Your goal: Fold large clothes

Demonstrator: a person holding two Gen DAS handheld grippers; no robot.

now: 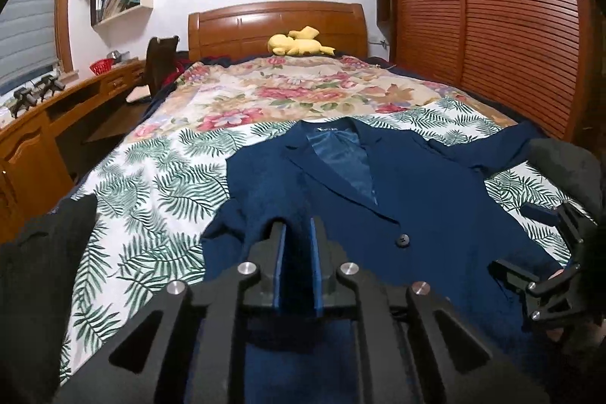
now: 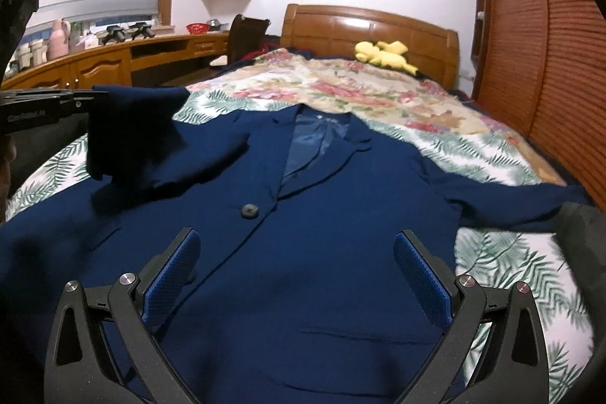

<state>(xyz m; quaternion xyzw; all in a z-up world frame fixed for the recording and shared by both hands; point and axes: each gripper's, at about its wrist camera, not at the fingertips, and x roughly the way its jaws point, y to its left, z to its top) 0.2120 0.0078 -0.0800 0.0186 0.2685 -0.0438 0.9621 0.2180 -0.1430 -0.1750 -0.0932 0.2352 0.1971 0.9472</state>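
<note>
A navy blue blazer lies face up on the bed, collar toward the headboard; it also shows in the right wrist view. My left gripper is shut on the blazer's left sleeve and holds it lifted over the blazer's front; it shows at the left edge of the right wrist view. My right gripper is open and empty, hovering above the blazer's lower front below the button. It also shows at the right of the left wrist view. The right sleeve lies spread out to the right.
The bed has a leaf-print sheet and a floral blanket. A yellow plush toy sits by the wooden headboard. A wooden desk and chair stand left; a slatted wardrobe stands right.
</note>
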